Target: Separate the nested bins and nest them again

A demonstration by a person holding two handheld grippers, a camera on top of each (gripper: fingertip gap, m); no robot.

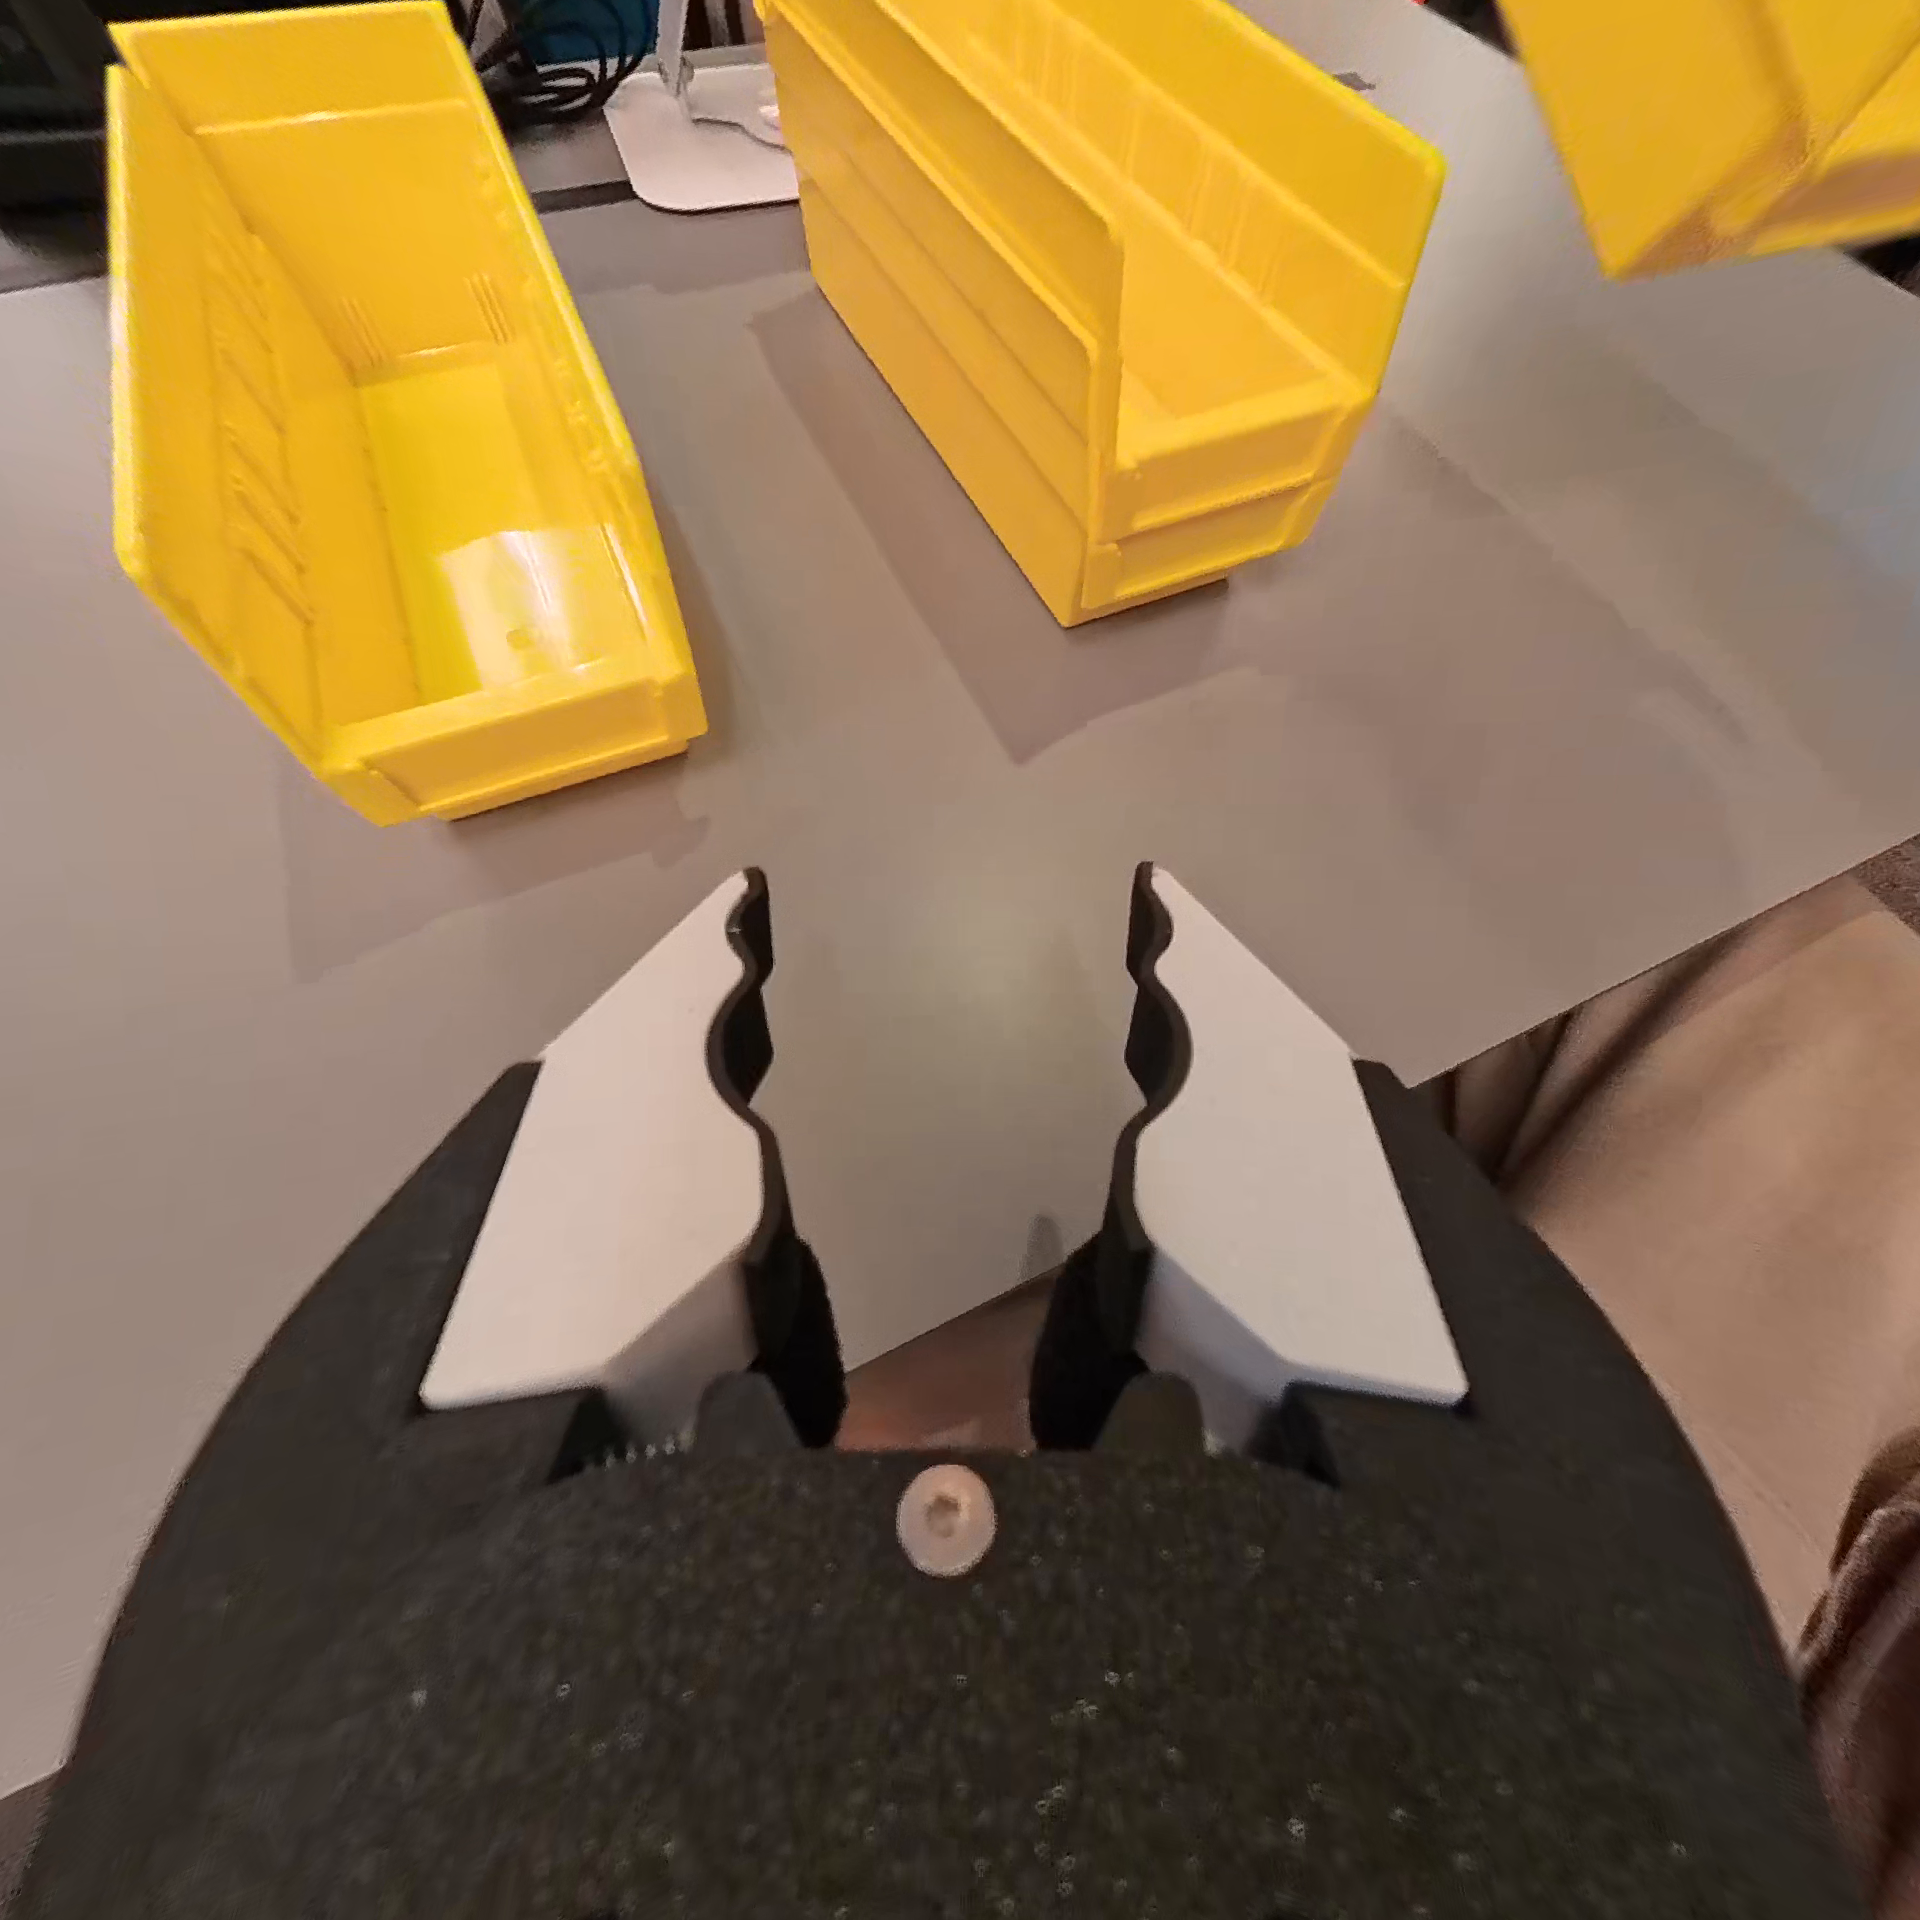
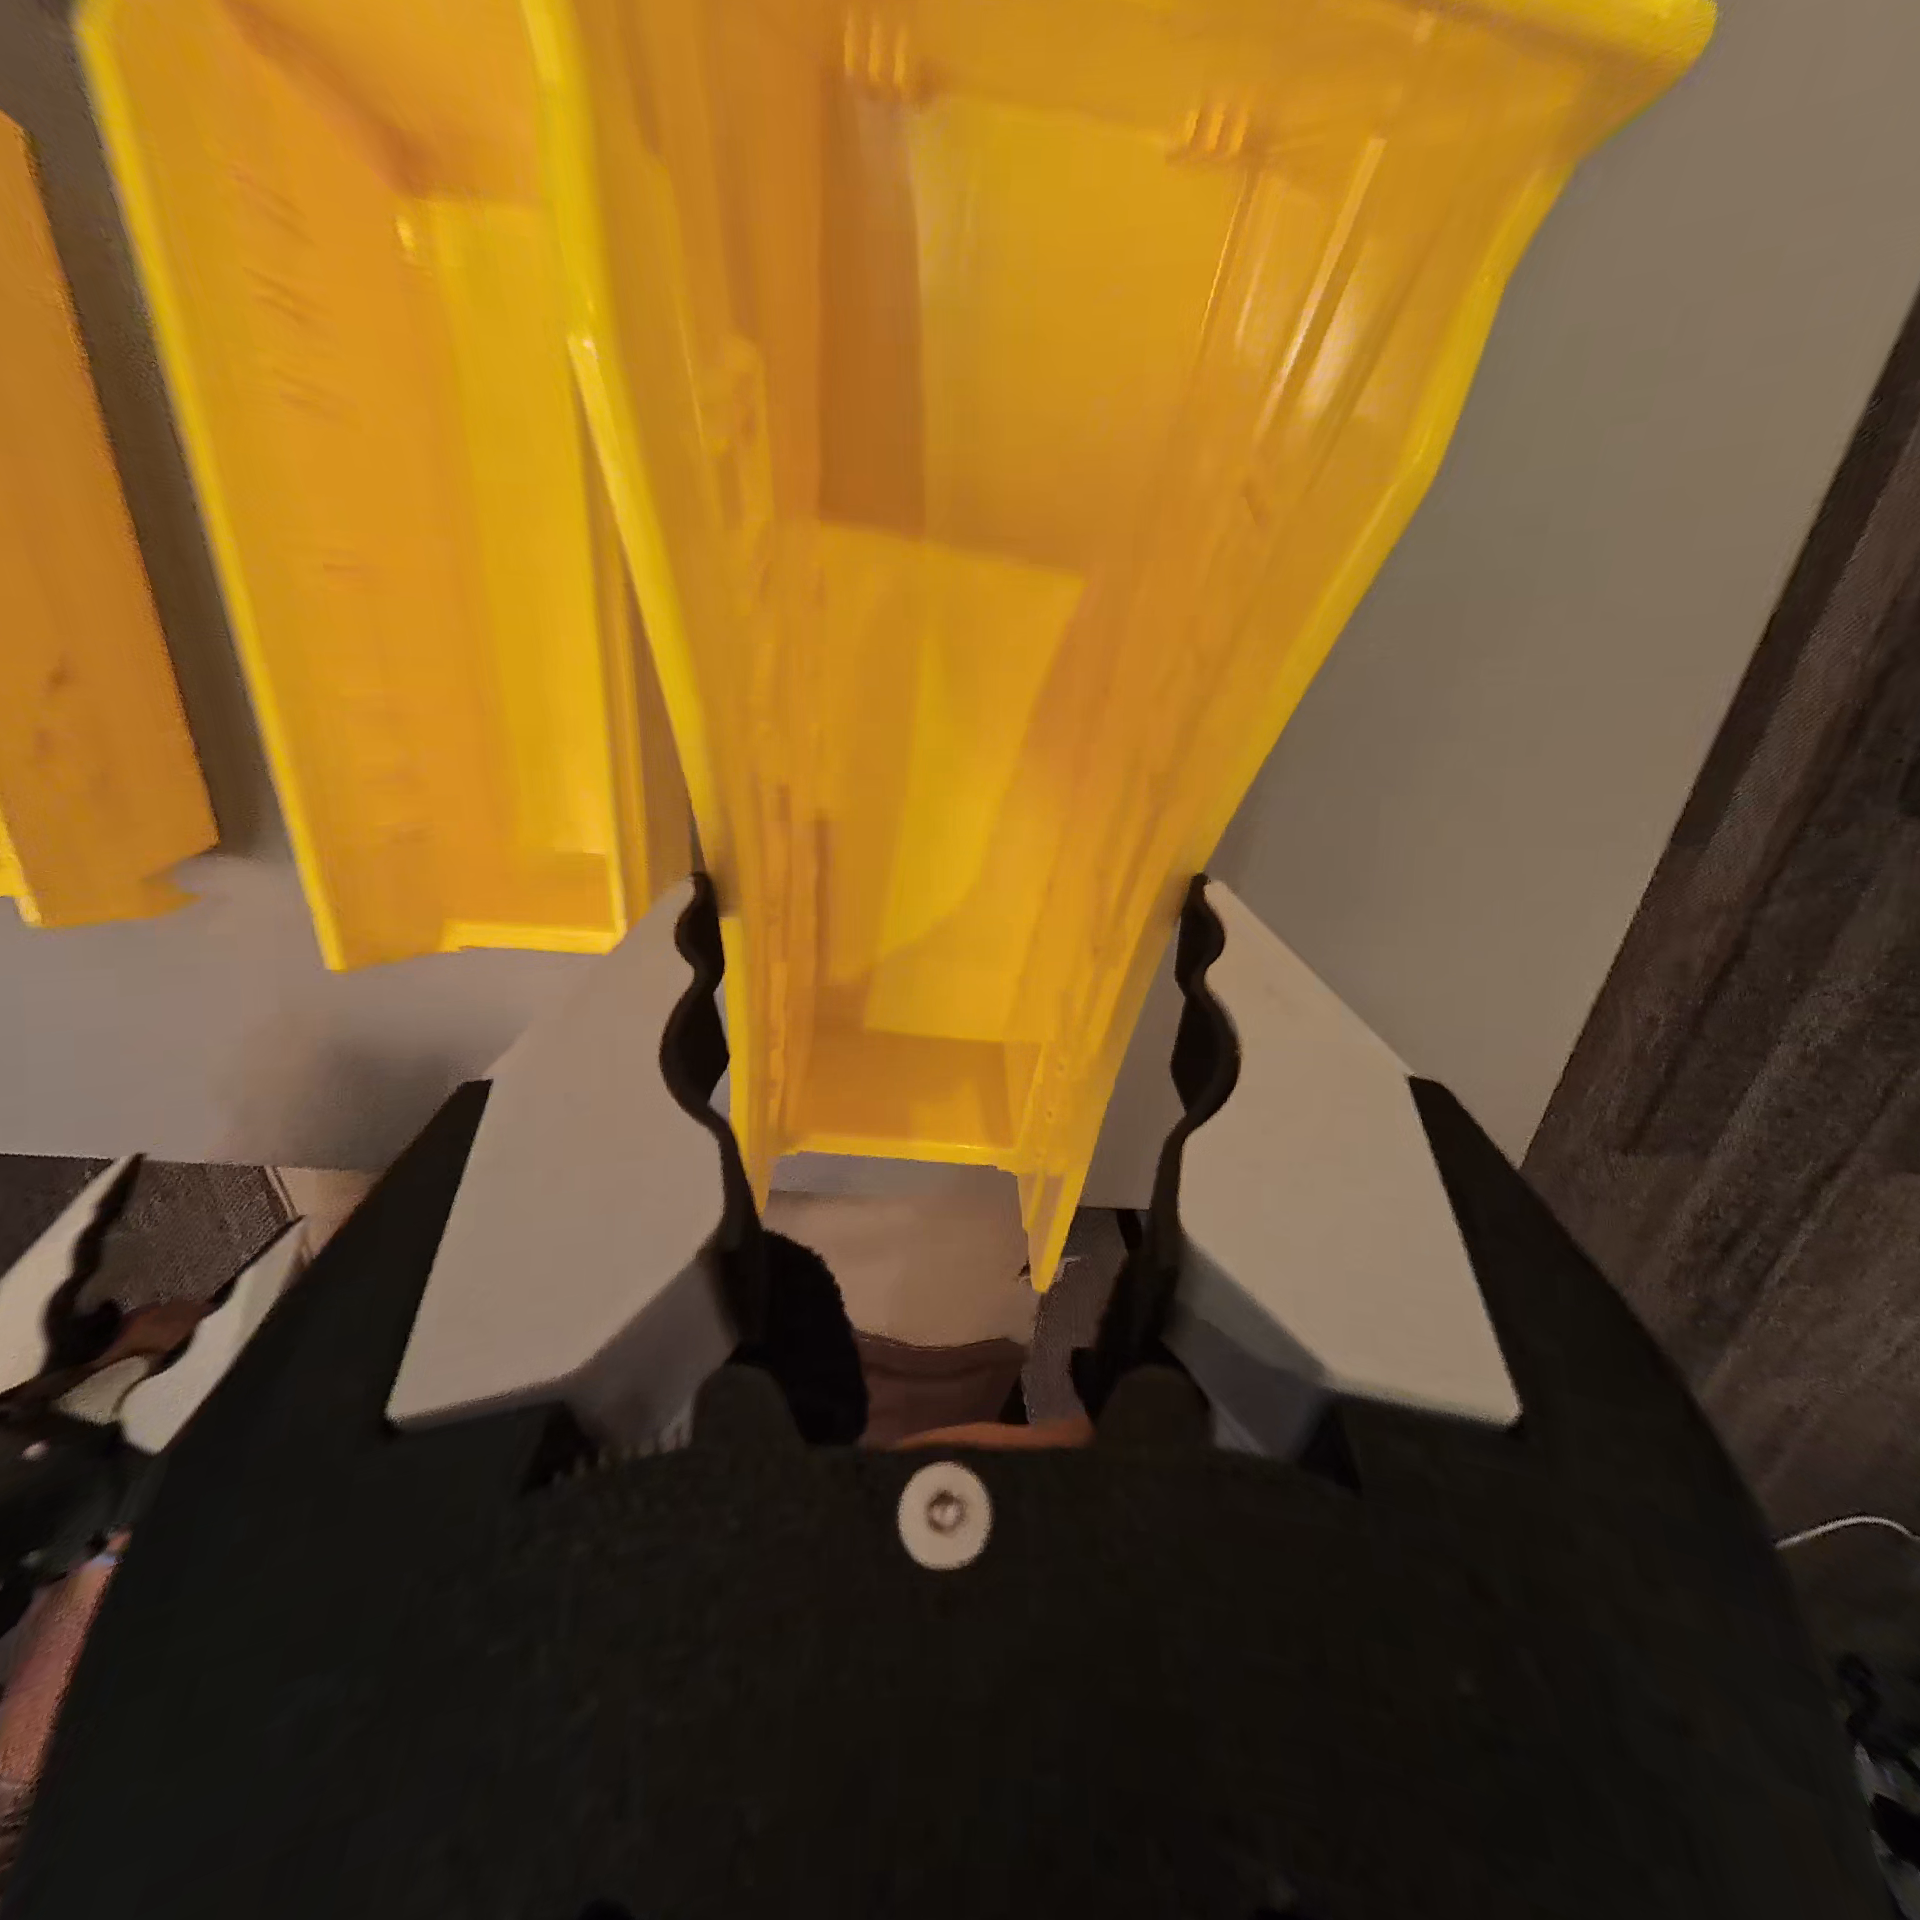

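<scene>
Left tool (image 1: pixel 951 894) spread, empty; right tool (image 2: pixel 945 904) spread around yellow bin (image 2: pixel 1039 520), grip unclear

A single yellow bin (image 1: pixel 400 436) sits open-side up on my grey table (image 1: pixel 935 727), toward its left side. To its right stands a nested stack of yellow bins (image 1: pixel 1101 343), also upright, well apart from it. A third yellow bin (image 2: pixel 935 623) hangs in the air above the table's right edge, blurred.
</scene>
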